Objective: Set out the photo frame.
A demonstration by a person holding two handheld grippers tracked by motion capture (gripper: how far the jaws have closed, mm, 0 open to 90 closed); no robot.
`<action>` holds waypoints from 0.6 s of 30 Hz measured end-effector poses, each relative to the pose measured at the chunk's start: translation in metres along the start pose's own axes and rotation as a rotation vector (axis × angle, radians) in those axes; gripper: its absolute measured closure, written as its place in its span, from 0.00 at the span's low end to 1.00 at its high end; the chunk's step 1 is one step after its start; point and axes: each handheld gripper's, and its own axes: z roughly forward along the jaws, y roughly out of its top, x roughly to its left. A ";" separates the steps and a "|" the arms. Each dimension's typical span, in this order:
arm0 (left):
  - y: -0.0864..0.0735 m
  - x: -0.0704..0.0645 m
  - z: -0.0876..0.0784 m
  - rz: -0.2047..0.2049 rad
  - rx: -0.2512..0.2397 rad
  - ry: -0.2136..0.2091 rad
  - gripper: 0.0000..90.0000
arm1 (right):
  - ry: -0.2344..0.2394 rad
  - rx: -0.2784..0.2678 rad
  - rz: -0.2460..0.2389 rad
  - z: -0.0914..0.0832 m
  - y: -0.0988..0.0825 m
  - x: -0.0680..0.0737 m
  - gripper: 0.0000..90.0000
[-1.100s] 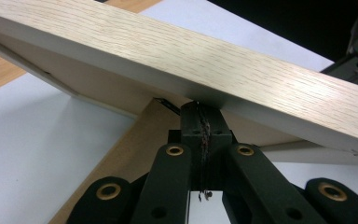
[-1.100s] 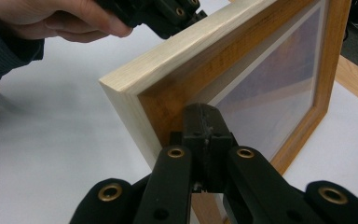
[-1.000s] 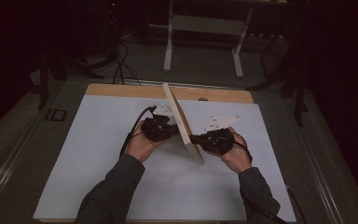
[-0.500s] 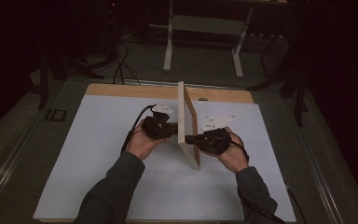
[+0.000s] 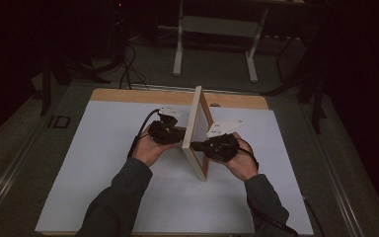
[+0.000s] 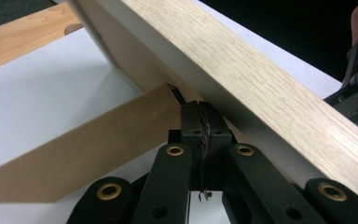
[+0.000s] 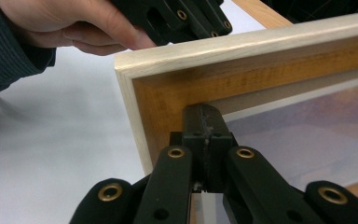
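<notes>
Both claws, left (image 5: 173, 133) and right (image 5: 202, 146), are clenched with tips against the frame (image 5: 197, 129) between them, which now stands steeper than a second ago, suggesting it is nearly upright on the sheet (image 5: 94, 163).

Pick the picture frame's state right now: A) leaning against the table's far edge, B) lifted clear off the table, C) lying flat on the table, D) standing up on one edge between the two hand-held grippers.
D: the high view shows the picture frame upright on its lower edge on the white table, with the left hand-held gripper on one side and the right hand-held gripper on the other.
</notes>
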 end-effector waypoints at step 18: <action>-0.003 0.010 -0.016 -0.049 -0.033 0.003 0.84 | -0.032 0.034 0.013 0.001 -0.011 -0.005 0.88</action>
